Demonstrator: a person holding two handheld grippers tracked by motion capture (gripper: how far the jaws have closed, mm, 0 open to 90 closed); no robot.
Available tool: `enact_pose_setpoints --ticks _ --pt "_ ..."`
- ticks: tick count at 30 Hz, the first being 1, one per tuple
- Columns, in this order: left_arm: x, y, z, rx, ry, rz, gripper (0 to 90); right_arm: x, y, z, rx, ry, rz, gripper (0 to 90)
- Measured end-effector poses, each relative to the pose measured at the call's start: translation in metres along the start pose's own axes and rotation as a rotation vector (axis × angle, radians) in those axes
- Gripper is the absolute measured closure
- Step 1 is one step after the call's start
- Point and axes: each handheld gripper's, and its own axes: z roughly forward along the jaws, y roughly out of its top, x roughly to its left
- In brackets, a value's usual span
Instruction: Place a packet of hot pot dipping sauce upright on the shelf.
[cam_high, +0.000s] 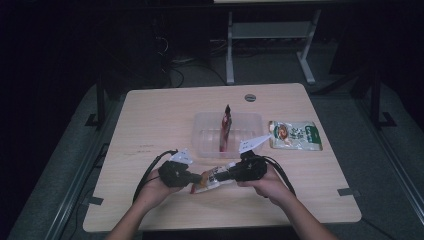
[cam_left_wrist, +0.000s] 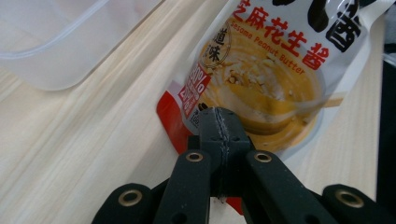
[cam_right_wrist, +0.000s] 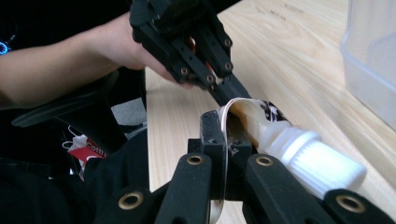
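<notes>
In the lower middle of the high view the left gripper (cam_high: 196, 178) and the right gripper (cam_high: 226, 174) face each other, each clamped on one end of a sauce pouch (cam_high: 212, 178) that lies stretched between them. The pouch's long axis runs left to right across the frame, rising slightly toward the right. In the left gripper view the jaws are pressed together on the pouch's (cam_left_wrist: 261, 70) red bottom edge, and the pouch runs away from them toward the upper right. In the right gripper view the jaws pinch the pouch's (cam_right_wrist: 247, 116) top seam just left of its white cap (cam_right_wrist: 312, 161), which points toward the lower right. Just above the pouch in the high view stands a clear tub (cam_high: 205, 141), with a green packet (cam_high: 295, 135) right of it, all on the table (cam_high: 150, 115).
</notes>
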Motion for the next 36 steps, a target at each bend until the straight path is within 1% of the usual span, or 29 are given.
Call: enact_pose_setpoints --ticks 2,4,5,6,7,11,13,14,19,21,22,25,30,32,34,36 --pt "-0.002 0.002 0.001 -0.004 -0.030 0.007 89.7 0.002 0.002 -0.002 -0.015 0.007 0.004 90.0" --pt "-0.006 0.003 0.005 -0.016 -0.053 0.003 89.8 0.003 0.005 -0.003 -0.042 0.006 -0.002 90.0" --pt "-0.010 0.005 0.007 -0.010 -0.059 0.016 89.7 0.004 0.006 -0.004 -0.047 0.012 -0.002 90.0" --pt "-0.012 0.006 0.010 -0.007 -0.067 0.022 89.7 0.004 0.007 -0.004 -0.054 0.013 -0.014 90.0" --pt "-0.014 0.007 0.012 -0.009 -0.079 0.022 89.7 0.005 0.008 -0.004 -0.054 0.018 -0.011 90.0" --pt "-0.021 0.009 0.020 -0.001 -0.105 0.039 89.7 0.007 0.010 -0.007 -0.073 0.020 -0.019 90.0" --pt "-0.022 0.009 0.022 0.009 -0.108 0.055 89.7 0.008 0.011 -0.009 -0.087 0.020 -0.023 90.0" --pt "-0.022 0.009 0.022 0.010 -0.109 0.056 89.7 0.008 0.011 -0.011 -0.089 0.022 -0.026 89.9" --pt "-0.017 0.006 0.019 0.001 -0.111 0.029 86.1 0.010 0.011 -0.014 -0.086 0.025 -0.033 89.9" --pt "-0.016 0.005 0.017 0.002 -0.107 0.030 84.2 0.011 0.012 -0.015 -0.078 0.025 -0.041 89.9" --pt "-0.015 0.005 0.017 -0.002 -0.106 0.021 83.0 0.012 0.012 -0.015 -0.079 0.027 -0.049 89.9" --pt "-0.012 0.004 0.013 -0.008 -0.092 0.013 79.5 0.013 0.013 -0.017 -0.072 0.025 -0.051 89.9" --pt "-0.003 0.000 0.001 -0.039 -0.058 -0.014 72.6 0.014 0.016 -0.021 -0.073 0.015 -0.066 89.9" --pt "0.001 -0.003 -0.003 -0.039 -0.053 -0.030 70.1 0.014 0.018 -0.021 -0.064 0.010 -0.077 89.9" --pt "0.005 -0.006 -0.007 -0.032 -0.044 -0.034 67.8 0.014 0.020 -0.022 -0.052 -0.003 -0.084 89.9" --pt "0.007 -0.009 -0.010 -0.033 -0.045 -0.057 64.2 0.014 0.022 -0.022 -0.047 -0.009 -0.089 89.9"
